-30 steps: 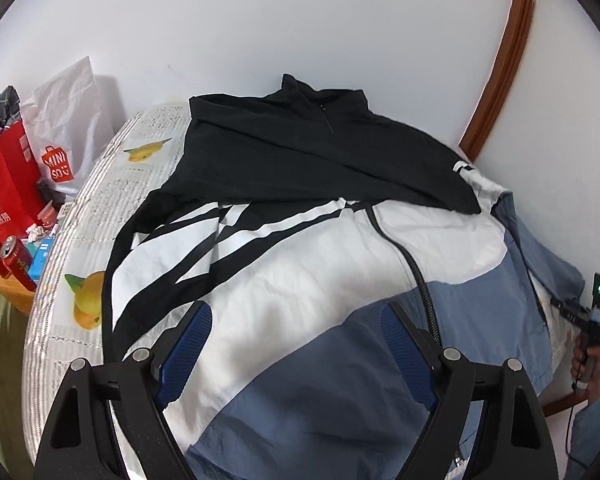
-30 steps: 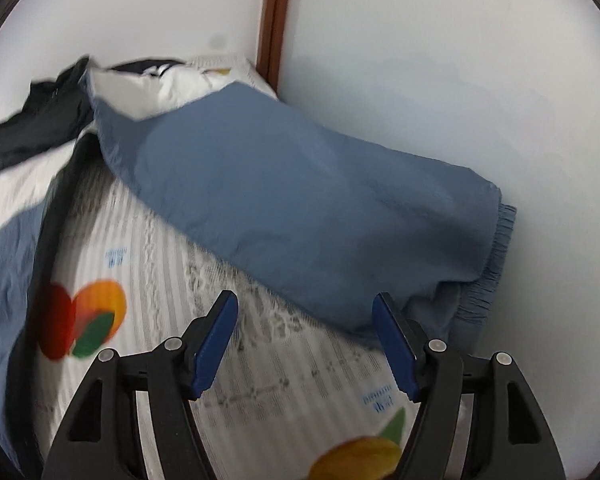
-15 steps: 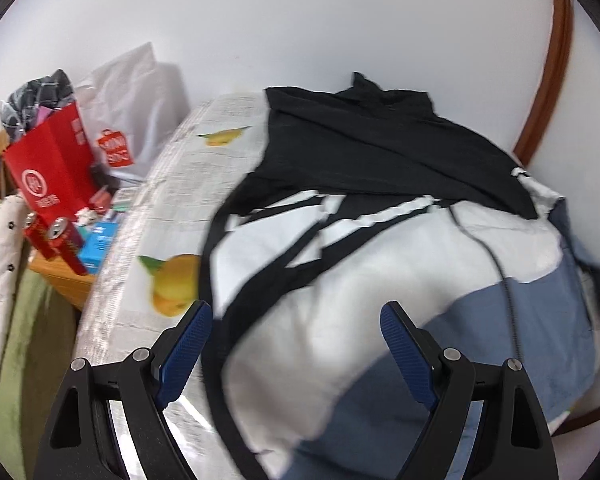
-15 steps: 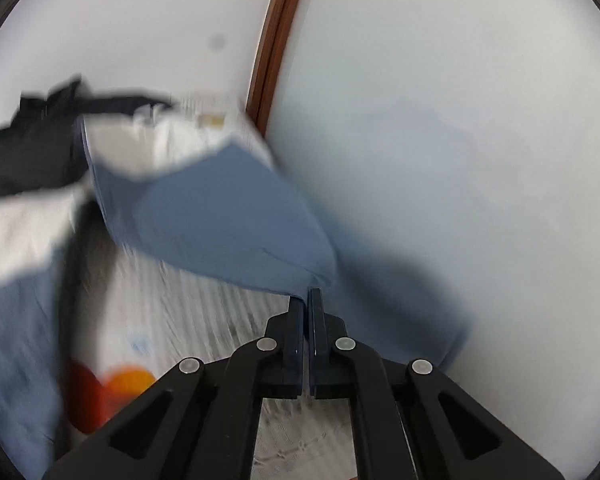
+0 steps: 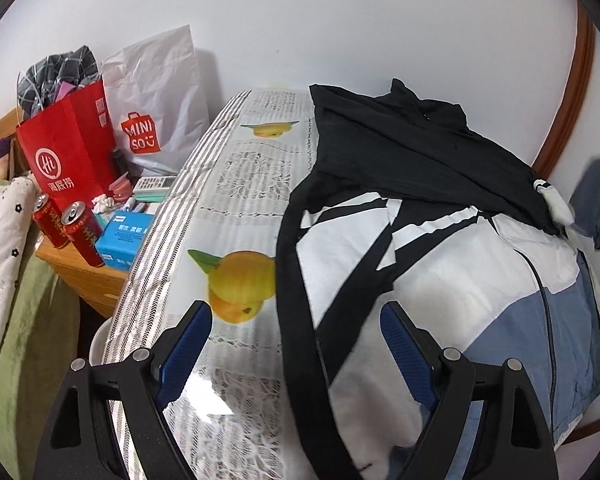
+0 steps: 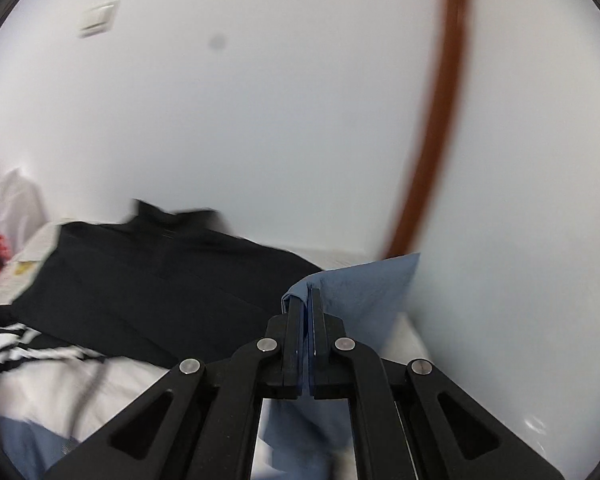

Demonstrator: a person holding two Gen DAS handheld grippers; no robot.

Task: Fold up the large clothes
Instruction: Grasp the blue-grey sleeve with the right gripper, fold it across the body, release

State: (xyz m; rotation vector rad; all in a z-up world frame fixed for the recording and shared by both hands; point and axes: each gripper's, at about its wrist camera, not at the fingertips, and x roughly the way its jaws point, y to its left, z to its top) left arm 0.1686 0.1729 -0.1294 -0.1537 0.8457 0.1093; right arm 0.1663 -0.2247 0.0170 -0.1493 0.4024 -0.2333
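The right hand-held gripper pinches the jacket's blue sleeve, lifted above the jacket on the table (fruit-print cover); the left hand-held gripper, spread, hovers over its black-trimmed edge.

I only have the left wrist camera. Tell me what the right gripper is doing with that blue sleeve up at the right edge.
Observer: The right gripper is shut on the blue sleeve, with a fold of cloth pinched between its pads.
Operator: Tell me where the loose cloth goes.
Observer: Some stands up past the fingertips. The rest hangs down beneath the gripper.
Operator: Say what lies ahead of it.
Observer: The black upper part of the jacket, ahead and to the left, with its collar toward the wall.
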